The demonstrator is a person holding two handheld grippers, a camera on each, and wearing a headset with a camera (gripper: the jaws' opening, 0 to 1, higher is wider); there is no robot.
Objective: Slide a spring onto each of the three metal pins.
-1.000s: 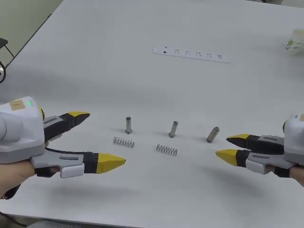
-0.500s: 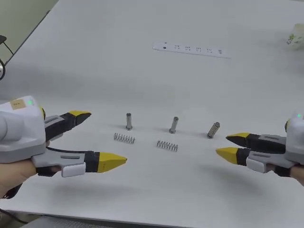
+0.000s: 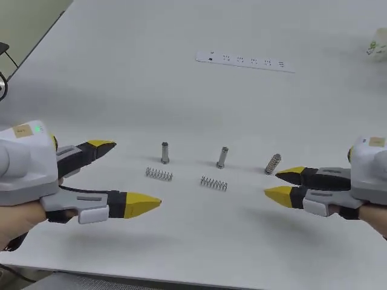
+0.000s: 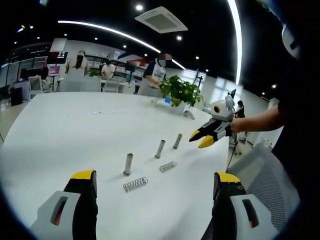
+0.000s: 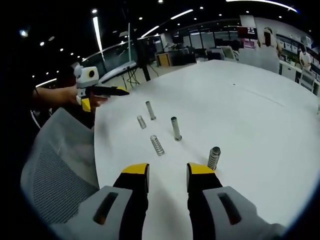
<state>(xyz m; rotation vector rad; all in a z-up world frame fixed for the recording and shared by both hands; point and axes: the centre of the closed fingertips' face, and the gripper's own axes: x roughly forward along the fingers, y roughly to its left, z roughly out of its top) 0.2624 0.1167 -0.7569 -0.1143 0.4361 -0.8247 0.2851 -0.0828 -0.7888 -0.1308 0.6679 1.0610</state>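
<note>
Three metal pins stand upright in a row on the white table (image 3: 181,96): the left pin (image 3: 165,152), the middle pin (image 3: 222,157), and the right pin (image 3: 273,163), which wears a spring. Two loose springs (image 3: 159,174) (image 3: 213,183) lie just in front of the bare pins. My left gripper (image 3: 124,174) hovers wide open left of the row, holding nothing. My right gripper (image 3: 275,183) is open with a narrow gap, just in front of the sprung pin (image 5: 214,157). In the left gripper view the nearest pin (image 4: 128,164) and a spring (image 4: 135,184) lie ahead between the jaws.
A white power strip (image 3: 245,61) lies flat at the back of the table. A small greenish object (image 3: 378,47) sits at the far right edge. A mesh chair (image 5: 55,170) stands beside the table's near edge. A potted plant (image 4: 180,90) stands beyond the table.
My right gripper has moved left, closer to the pin that carries a spring. The left gripper, pins and loose springs have stayed put.
</note>
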